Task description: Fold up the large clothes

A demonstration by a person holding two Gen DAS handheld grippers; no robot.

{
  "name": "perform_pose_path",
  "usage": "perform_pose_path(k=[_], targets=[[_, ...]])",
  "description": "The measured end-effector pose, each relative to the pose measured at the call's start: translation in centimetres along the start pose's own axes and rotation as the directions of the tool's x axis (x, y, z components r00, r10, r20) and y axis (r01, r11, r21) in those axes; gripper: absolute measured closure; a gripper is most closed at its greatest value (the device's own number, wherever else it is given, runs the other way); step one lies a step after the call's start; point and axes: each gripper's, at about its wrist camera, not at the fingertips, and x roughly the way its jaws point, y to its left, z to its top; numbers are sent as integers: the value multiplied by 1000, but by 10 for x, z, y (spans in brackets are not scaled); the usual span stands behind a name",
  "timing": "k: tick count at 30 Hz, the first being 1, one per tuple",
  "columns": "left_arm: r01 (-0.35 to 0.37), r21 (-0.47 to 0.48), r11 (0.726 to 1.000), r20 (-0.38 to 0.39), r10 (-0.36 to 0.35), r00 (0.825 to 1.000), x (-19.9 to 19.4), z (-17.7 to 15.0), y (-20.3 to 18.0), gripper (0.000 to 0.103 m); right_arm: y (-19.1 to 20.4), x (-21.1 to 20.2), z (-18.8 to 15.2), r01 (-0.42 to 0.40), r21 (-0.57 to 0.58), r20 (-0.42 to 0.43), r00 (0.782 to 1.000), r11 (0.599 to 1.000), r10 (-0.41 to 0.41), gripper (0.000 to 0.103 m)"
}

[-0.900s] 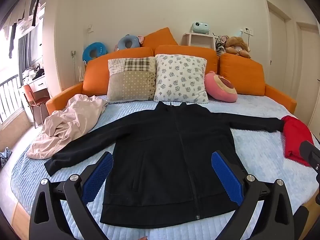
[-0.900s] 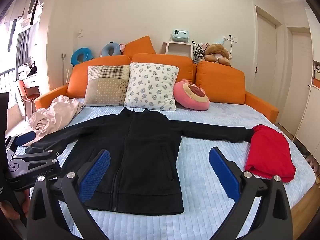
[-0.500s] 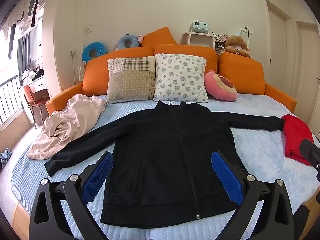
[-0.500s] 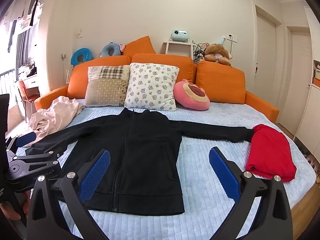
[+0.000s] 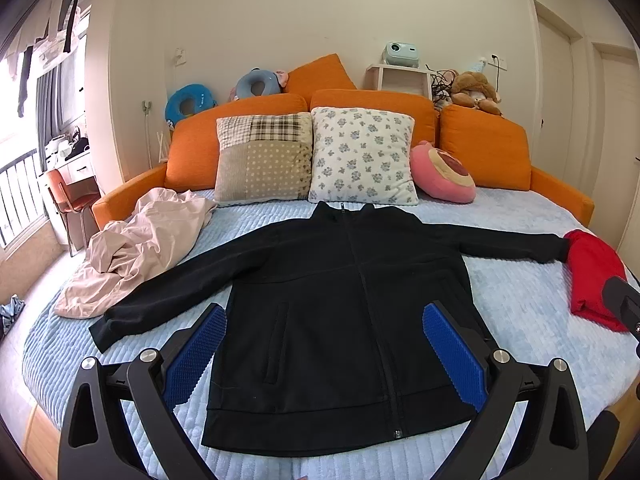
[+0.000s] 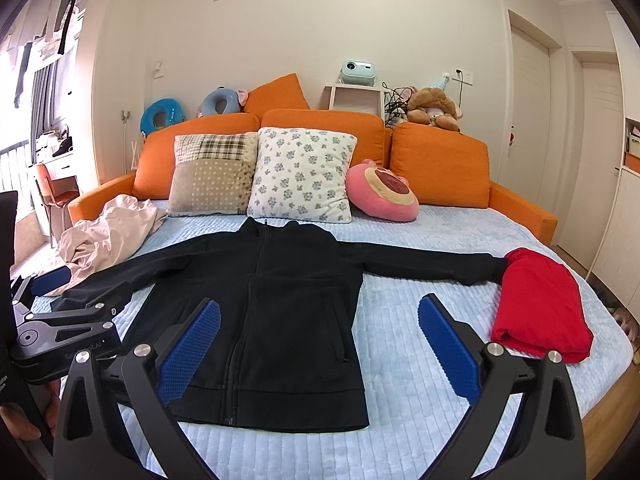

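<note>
Ahead and slightly below both grippers: black zip-front fleece jacket [image 5: 340, 320], spread flat and face up on pale blue quilted bed [image 5: 520, 308], collar toward the pillows, hem nearest the cameras, body axis running straight away from the viewer, sleeves stretched out to either side across that axis. Left gripper [image 5: 324, 356] wide open, nothing between its blue ribbed pads, framing the jacket's lower body almost centrally, with the left sleeve cuff [image 5: 102, 330] off to its left and near the crumpled pale pink cloth [image 5: 132, 248]. Right gripper [image 6: 320, 352] likewise wide open and empty, sitting further right, so that its left pad overlaps the jacket's lower body while its right pad hangs over bare quilt; right sleeve cuff [image 6: 490, 270] just beside, perhaps touching, the folded red garment [image 6: 540, 304]. Judged from this layout: each sleeve nearer its same-side gripper, neither yet in contact with cloth, hem the closest edge to both.
</note>
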Motion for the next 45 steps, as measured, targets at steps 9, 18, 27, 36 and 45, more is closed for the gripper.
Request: perform_pose_path(k=[9,18,27,36,45], targets=[[13,-38,999,2,-13,1000,4,-4,12,3,-1,-2,3,5,6,7,1000,1000,-5,5],[4,-37,999,2,-4,1000,4,-2,13,3,-1,-1,2,4,7,8,1000,1000,-4,5],[7,-32,999,1,-7,1000,2,-1,15,3,-1,-1,2,4,7,6,1000,1000,-4,5],[0,-34,999,-2,0,1000,3,0,11,3,-1,0,2,2,10,5,1000,1000,-2,5],[3,-37,999,0,-3,1000,3,0,12,3,-1,0,2,4,9,6,1000,1000,-4,5]])
